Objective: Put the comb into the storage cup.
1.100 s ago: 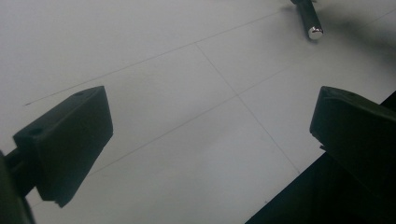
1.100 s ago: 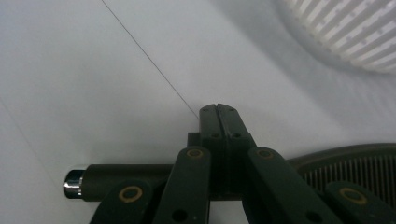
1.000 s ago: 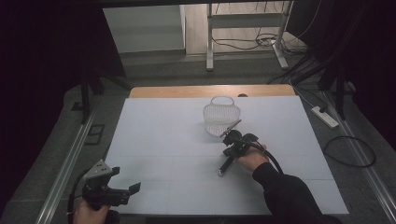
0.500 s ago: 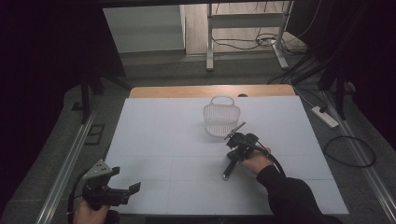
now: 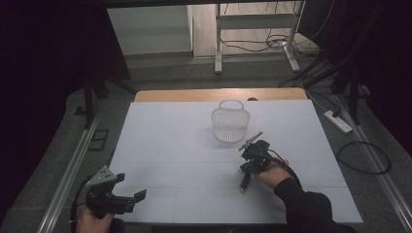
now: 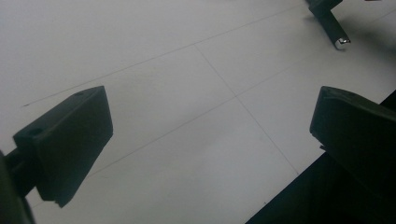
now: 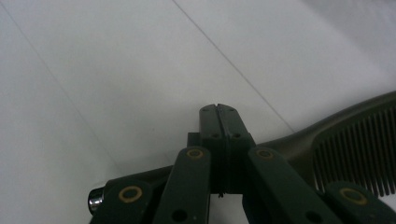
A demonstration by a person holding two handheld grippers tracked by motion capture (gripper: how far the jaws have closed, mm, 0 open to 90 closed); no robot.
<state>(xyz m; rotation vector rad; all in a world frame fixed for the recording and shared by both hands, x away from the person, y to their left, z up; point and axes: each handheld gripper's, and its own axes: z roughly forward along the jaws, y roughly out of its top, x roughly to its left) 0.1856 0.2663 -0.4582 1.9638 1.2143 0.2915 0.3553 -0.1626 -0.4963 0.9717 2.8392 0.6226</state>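
Note:
A dark comb point(image 5: 243, 182) with a metal-tipped handle lies slanted on the white table point(image 5: 170, 145), right of the middle. My right gripper point(image 5: 248, 167) rests over it; a hand holds the gripper from the right. In the right gripper view the right gripper point(image 7: 219, 116) is shut, pad against pad, with nothing between the pads. The comb point(image 7: 355, 140) crosses just behind the jaws, and I cannot tell if it is clamped lower down. My left gripper point(image 5: 132, 188) hangs open at the near left edge. Its jaws stand wide over bare table point(image 6: 210, 135), with the comb's handle point(image 6: 332, 25) far off.
A white mesh basket point(image 5: 230, 125) with a handle stands upright just beyond the right gripper, a short gap away. A wooden strip point(image 5: 194, 95) ends the table at the far side. On the floor to the right lie a power strip point(image 5: 338, 121) and cables point(image 5: 364, 158).
The right hand, its gripper and the comb have slid together to the right and a little nearer, away from the basket. The left gripper has stayed put.

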